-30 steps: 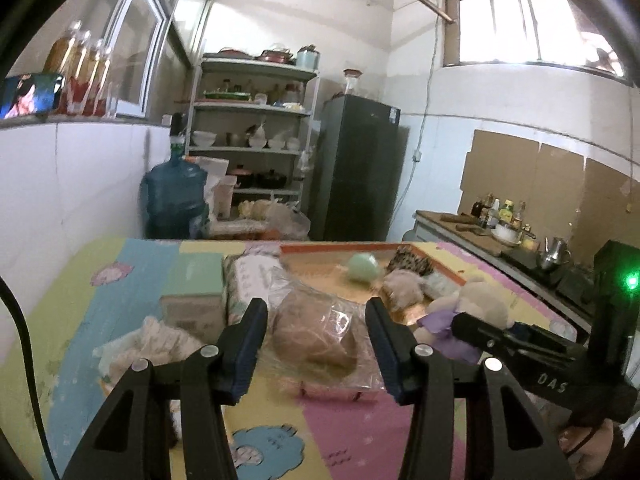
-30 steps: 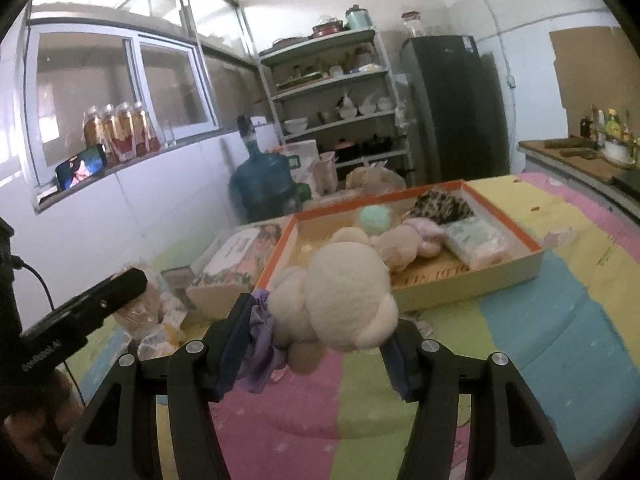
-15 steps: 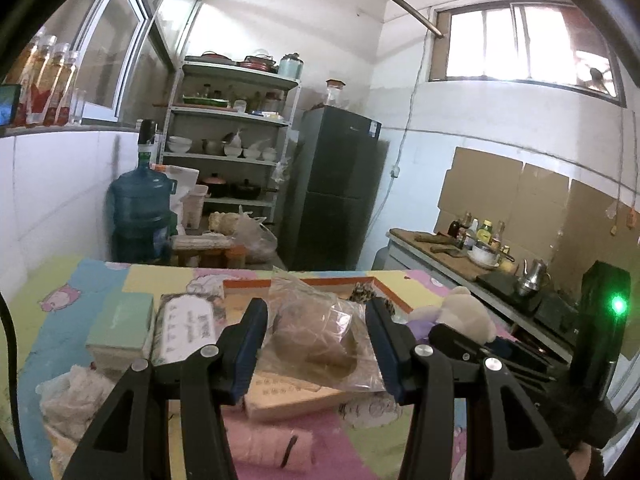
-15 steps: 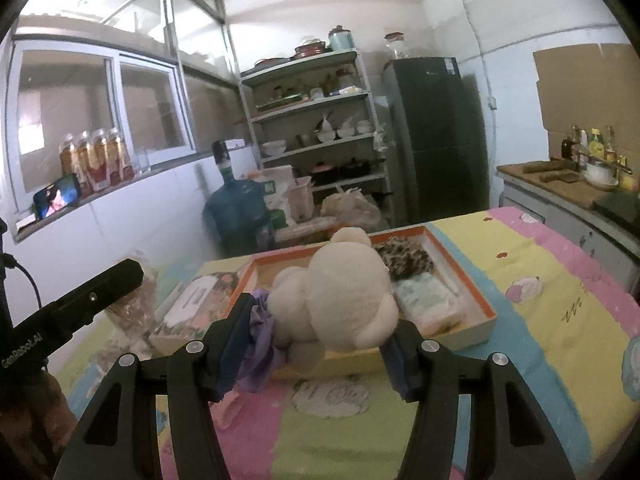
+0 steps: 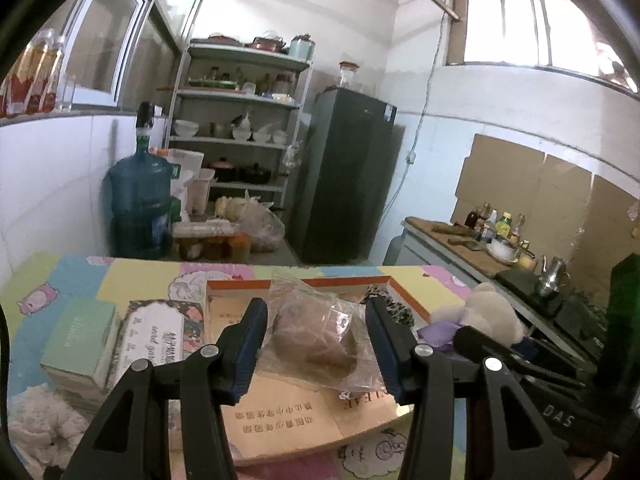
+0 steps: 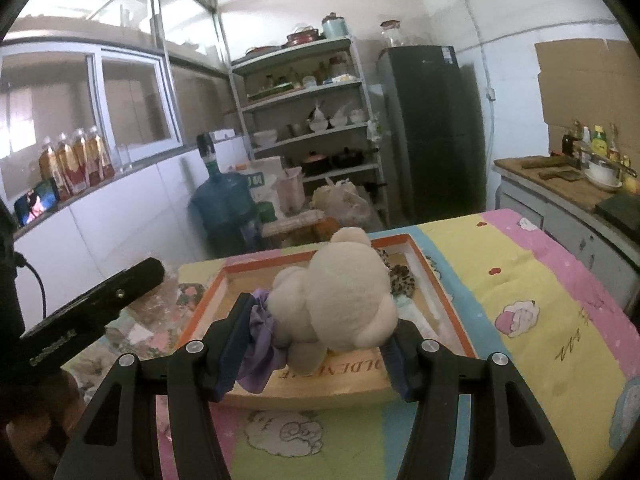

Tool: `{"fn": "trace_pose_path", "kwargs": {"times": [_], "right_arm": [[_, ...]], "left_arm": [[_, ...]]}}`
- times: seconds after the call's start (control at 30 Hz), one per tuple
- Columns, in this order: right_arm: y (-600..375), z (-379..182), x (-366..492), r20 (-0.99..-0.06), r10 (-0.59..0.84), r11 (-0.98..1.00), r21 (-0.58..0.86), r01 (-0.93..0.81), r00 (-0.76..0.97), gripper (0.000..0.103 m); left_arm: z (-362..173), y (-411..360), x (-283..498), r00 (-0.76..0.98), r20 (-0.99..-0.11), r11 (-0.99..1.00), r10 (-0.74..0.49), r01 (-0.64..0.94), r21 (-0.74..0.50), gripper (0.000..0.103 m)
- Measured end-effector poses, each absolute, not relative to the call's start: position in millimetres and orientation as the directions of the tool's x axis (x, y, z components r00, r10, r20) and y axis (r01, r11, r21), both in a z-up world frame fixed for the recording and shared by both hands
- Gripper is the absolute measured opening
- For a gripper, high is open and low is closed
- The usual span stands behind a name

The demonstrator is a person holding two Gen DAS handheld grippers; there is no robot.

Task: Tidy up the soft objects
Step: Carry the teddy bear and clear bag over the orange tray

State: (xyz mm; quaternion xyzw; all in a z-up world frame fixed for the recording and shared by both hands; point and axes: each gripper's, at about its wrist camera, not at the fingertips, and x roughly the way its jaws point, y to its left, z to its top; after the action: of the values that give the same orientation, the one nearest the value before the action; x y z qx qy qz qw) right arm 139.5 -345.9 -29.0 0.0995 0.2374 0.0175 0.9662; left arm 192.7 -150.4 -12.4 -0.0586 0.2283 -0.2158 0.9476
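Left wrist view: left gripper [image 5: 316,344] clamped on bagged brown lump [image 5: 316,340], now lifted off mat and carried up to orange-rimmed tray [image 5: 304,282]. Right gripper [image 6: 316,344] squeezes cream teddy bear [image 6: 340,300], likewise brought over tray's near edge. Both loads look ready to drop in.

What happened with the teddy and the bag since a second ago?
Both were carried up off the table mat and toward the orange box. The right gripper now holds the teddy over the box's near edge, and the left gripper holds the bag above it. Neither grip changed, nothing was let go, and the things in the box stayed put.
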Motion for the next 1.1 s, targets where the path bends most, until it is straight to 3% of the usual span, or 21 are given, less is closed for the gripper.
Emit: {"fn": "trace_pose_path", "kwargs": {"times": [0.4, 1.1], "right_arm": [[-364.5, -46.6, 163.8, -0.516, 0.07, 0.981, 0.19, 0.035, 0.854, 0.06], [-373.7, -63.4, 173.3, -0.565, 0.04, 0.989, 0.138, 0.047, 0.824, 0.06]], "left_arm": [[-37.2, -164.9, 232.6, 0.76, -0.509, 0.915, -0.404, 0.33, -0.234, 0.051], [-61.4, -176.2, 254.8, 0.718, -0.577, 0.921, -0.389, 0.321, -0.222, 0.051]]}}
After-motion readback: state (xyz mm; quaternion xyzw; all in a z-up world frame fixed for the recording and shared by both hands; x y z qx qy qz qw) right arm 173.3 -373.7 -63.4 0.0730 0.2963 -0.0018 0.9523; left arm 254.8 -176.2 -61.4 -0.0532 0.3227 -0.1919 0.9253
